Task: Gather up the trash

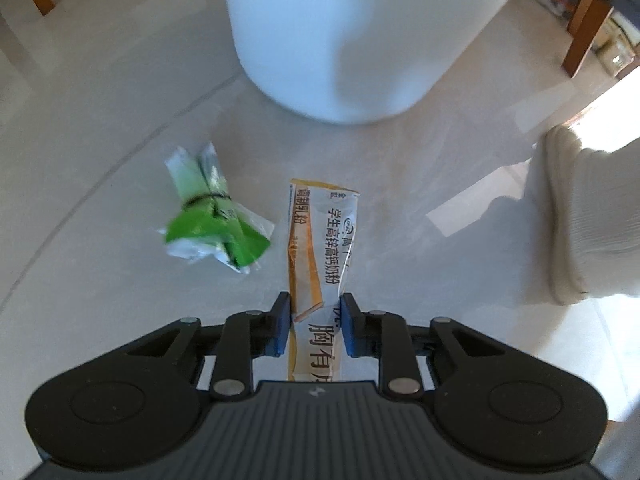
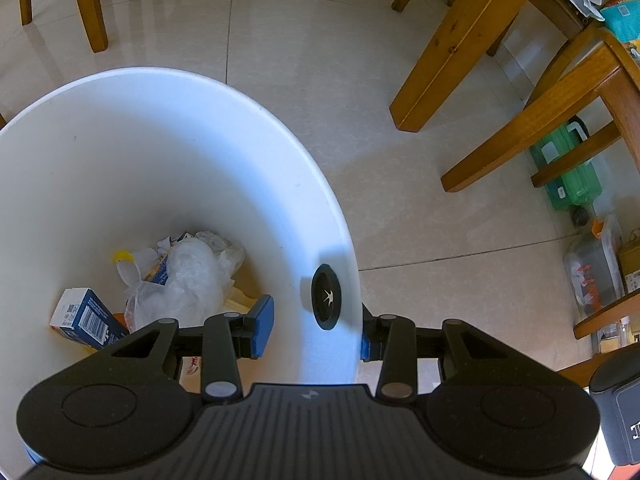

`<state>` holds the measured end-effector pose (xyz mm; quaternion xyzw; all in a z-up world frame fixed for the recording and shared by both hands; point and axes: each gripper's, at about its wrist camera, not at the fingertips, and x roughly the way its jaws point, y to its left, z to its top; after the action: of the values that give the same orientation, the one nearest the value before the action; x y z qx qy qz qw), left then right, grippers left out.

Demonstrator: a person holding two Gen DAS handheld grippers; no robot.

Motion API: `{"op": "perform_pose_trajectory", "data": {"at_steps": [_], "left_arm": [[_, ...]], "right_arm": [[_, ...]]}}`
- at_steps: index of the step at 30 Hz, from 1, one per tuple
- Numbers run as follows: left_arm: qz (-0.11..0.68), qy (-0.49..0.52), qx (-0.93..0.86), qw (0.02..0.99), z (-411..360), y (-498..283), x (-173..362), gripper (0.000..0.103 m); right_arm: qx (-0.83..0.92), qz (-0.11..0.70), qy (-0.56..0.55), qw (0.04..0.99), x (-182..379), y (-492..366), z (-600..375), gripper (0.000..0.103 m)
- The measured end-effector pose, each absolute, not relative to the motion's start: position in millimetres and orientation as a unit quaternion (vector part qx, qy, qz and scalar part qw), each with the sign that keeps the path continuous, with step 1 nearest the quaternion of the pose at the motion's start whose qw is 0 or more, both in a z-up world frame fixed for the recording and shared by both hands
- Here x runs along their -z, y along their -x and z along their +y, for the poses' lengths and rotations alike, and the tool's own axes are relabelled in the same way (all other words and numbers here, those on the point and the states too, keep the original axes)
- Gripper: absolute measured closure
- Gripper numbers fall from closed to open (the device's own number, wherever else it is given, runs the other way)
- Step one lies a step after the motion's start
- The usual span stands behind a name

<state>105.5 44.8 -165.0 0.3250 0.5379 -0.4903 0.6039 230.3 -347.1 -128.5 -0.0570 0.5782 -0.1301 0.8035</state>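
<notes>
- Pale tile floor [image 1: 120, 80], wooden chair legs [image 2: 452, 48] round the edges.
- L gripper [image 1: 315, 322]: jaws pinched on the orange-white sachet [image 1: 320, 240], which pokes out ahead of your tips. Pickup step looks done.
- R gripper [image 2: 316, 326]: straddles the white bin [image 2: 160, 152] wall by the rim, one pad inside, one outside; clamped or just astride, can't tell.
- Next: carry sachet up & over the rim ahead, drop in.
- Green wrapper [image 1: 216, 216] front-left of L tips, still on floor.
- Foot in a white sock [image 1: 580, 216] to the right; keep clear.
</notes>
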Motion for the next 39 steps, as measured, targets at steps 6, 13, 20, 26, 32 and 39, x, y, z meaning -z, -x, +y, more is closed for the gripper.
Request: {"op": "perform_pose_trajectory", "data": {"at_steps": [6,13,20,26,32,39], "left_arm": [[0.513,-0.338,0.514,0.599,53.2,-117.7,69.2,0.079],[0.478,-0.335,0.530,0.615,35.8,-142.0,-39.4,0.079],[0.452,-0.269,0.552,0.647,-18.3,-165.1,-98.5,0.078],[0.447,-0.230,0.566,0.653,-76.2,-167.2,-96.1,0.064],[0.432,-0.231,0.545,0.681,-80.0,-159.8,-90.5,0.031],[0.424,-0.247,0.528,0.693,-68.6,-164.1,-88.9,0.020]], "right_arm": [[0.130,0.578,0.057,0.803,128.0,-230.4,-347.0,0.057],[0.131,0.579,0.061,0.803,129.4,-230.5,-345.3,0.056],[0.131,0.579,0.058,0.803,130.0,-230.1,-345.4,0.056],[0.129,0.579,0.059,0.803,130.0,-230.7,-345.5,0.056],[0.128,0.580,0.053,0.803,129.1,-231.6,-346.4,0.056],[0.127,0.579,0.055,0.804,129.5,-231.0,-345.2,0.056]]}}
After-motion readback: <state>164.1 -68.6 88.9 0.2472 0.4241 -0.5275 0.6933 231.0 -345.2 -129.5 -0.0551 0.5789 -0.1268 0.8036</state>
